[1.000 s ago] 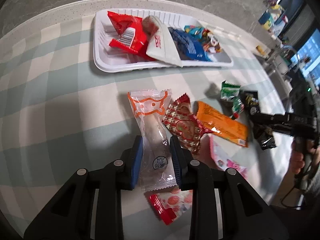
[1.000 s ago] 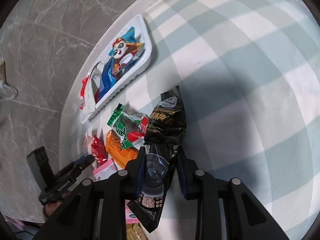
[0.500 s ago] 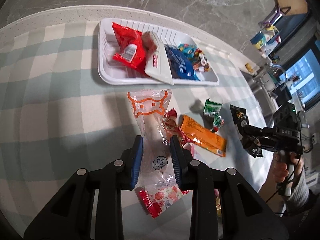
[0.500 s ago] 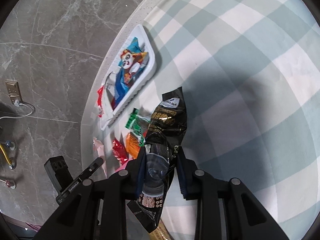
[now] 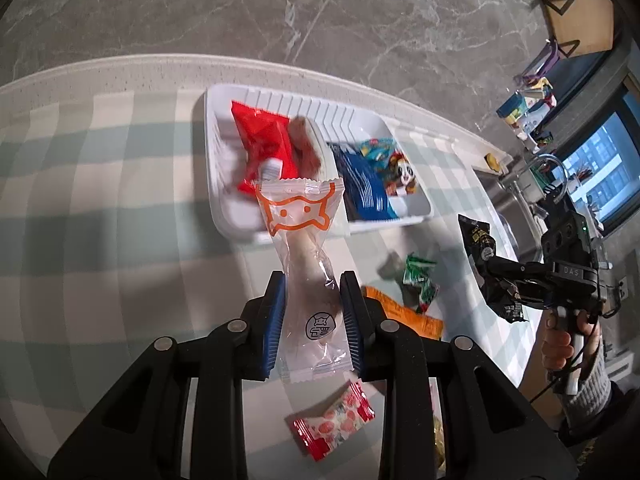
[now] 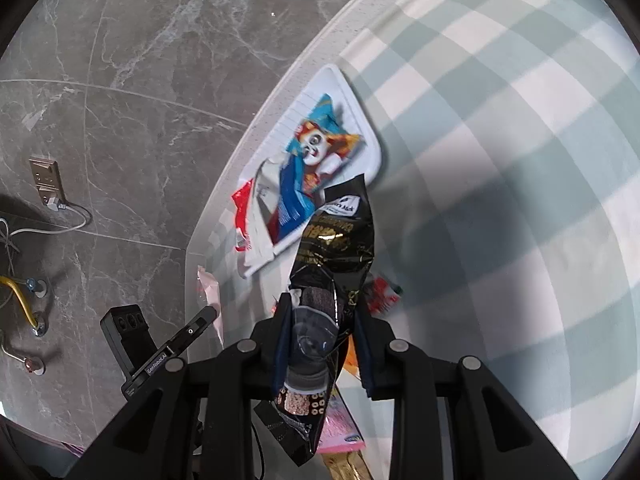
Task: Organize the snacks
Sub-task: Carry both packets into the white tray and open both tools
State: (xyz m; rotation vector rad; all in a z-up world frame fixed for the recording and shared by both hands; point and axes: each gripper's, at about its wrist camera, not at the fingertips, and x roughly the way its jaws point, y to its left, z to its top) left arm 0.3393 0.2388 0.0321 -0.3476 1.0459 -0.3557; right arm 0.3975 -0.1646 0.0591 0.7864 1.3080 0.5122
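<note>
With the left gripper clamped on the clear packet and the right gripper on the black packet, carry both over the white tray near the table's far edge before letting go.

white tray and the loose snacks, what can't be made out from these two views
- White tray, left wrist view: its near rim is covered by the clear snack packet in the left gripper.
- Tray's near end, right wrist view: hidden behind the black snack bag in the right gripper.
- Orange packet: partly under the gripper finger.
- Pink packet: mostly behind the bag.
- Printing on wrappers: too small or blurred.
</note>
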